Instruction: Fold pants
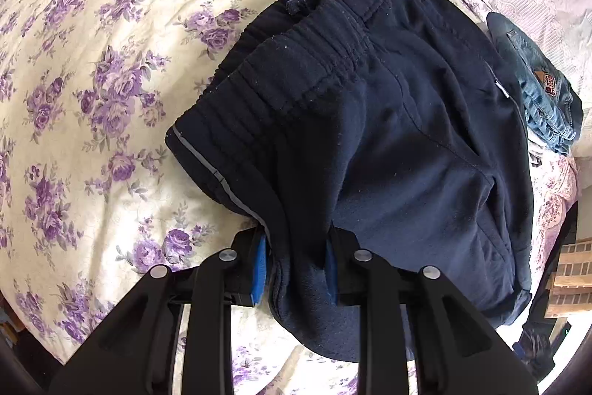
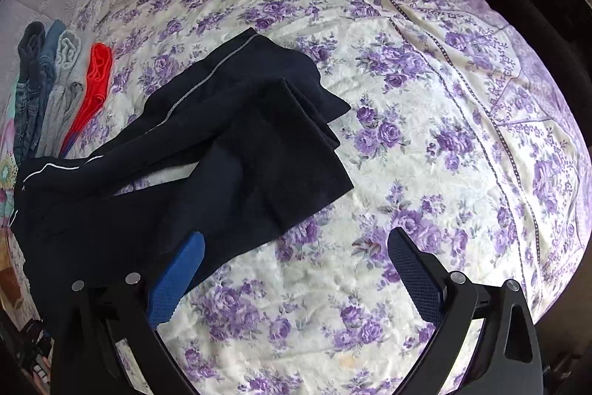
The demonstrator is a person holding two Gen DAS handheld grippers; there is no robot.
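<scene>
Left gripper (image 1: pixel 296 269) pinches the navy pants (image 1: pixel 370 121) at lower centre; right gripper (image 2: pixel 296 269) is spread, empty. Risk: the single pinch slips, skewing the fold.

One pair of navy sweatpants, a row of four folded garments

One pair of navy sweatpants (image 1: pixel 388 143) lies on one floral bedspread (image 2: pixel 407 121). Beside it sit four folded garments: one dark (image 2: pixel 27 62), one of blue denim (image 2: pixel 46 65), one grey (image 2: pixel 64 69), one red (image 2: pixel 97 73). Two grippers: left gripper (image 1: pixel 296 269), right gripper (image 2: pixel 296 280).
</scene>
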